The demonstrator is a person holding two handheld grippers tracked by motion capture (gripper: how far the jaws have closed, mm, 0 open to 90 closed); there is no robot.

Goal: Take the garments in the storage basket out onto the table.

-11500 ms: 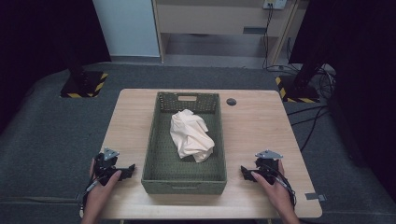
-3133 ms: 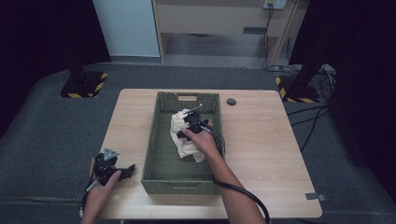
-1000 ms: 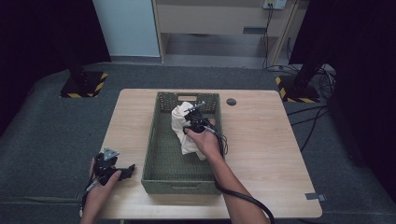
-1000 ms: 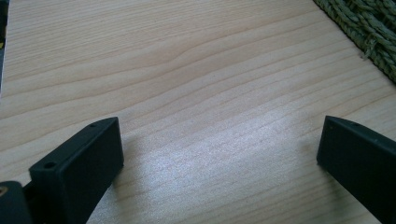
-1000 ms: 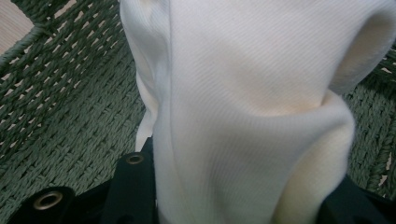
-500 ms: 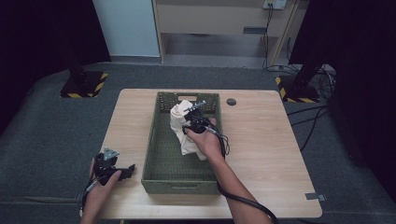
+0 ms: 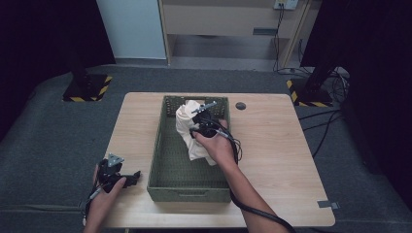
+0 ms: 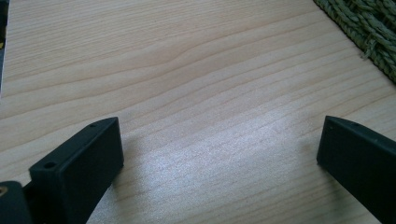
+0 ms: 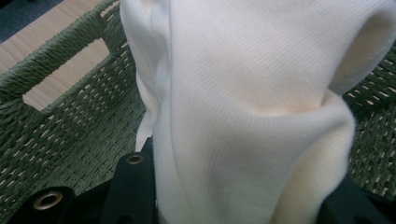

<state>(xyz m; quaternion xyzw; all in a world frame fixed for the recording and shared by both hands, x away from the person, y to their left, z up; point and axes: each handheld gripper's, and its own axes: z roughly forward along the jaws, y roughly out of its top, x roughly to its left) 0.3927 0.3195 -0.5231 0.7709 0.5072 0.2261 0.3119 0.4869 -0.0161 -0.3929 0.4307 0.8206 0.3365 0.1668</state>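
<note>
Near the table's front edge, the left gripper [image 7: 127, 177] rests on the light wooden table [image 7: 277, 155] with its jaws wide apart and nothing between them. Farther away, the right gripper [image 7: 198, 127] has its jaws clamped on the cream-white crumpled cloth [image 7: 190, 127], held above the green woven rectangular basket [image 7: 160, 145], near its far end.

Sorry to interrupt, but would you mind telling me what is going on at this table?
A person works with a tool in each hand. The right tool is shut on a cream cloth and holds it bunched above the green woven basket, its lower end hanging inside. The left tool rests open on the wooden table beside the basket, holding nothing.
</note>
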